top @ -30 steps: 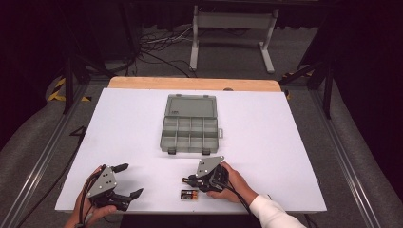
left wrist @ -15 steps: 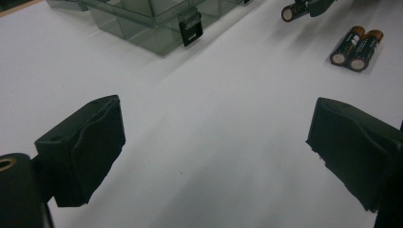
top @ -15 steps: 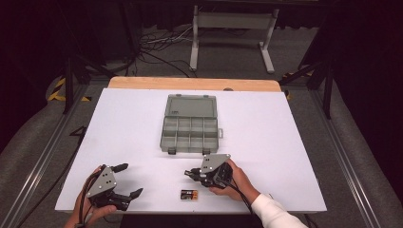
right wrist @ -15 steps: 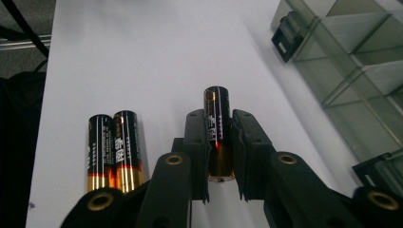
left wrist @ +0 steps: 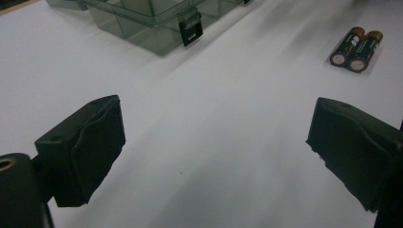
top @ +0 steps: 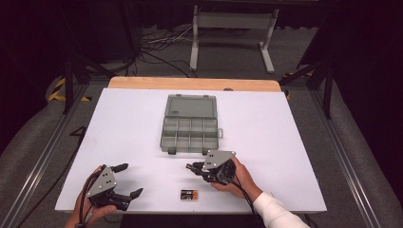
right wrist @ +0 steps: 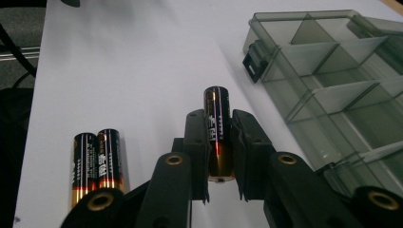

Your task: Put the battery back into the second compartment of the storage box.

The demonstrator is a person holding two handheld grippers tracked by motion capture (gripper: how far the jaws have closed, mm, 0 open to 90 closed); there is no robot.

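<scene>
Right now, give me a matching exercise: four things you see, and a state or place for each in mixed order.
1. left claw
2. right claw
3. pair of batteries
4. organizer box

A. lid open, compartments empty
B. lying on the table near its front edge
C. open, holding nothing
D. shut on a single battery

Pairs: 1-C, 2-D, 3-B, 4-A

Left gripper (top: 126,180) sits low at the table's near left corner, jaws spread wide, nothing between them, the left hand (top: 90,211) wrapped around its base. Right gripper (top: 192,168) is near the front edge, right of centre, jaws pinched tight and pointing left, with the right hand (top: 237,178) behind it and a white sleeve (top: 273,211) trailing off the near edge.
</scene>
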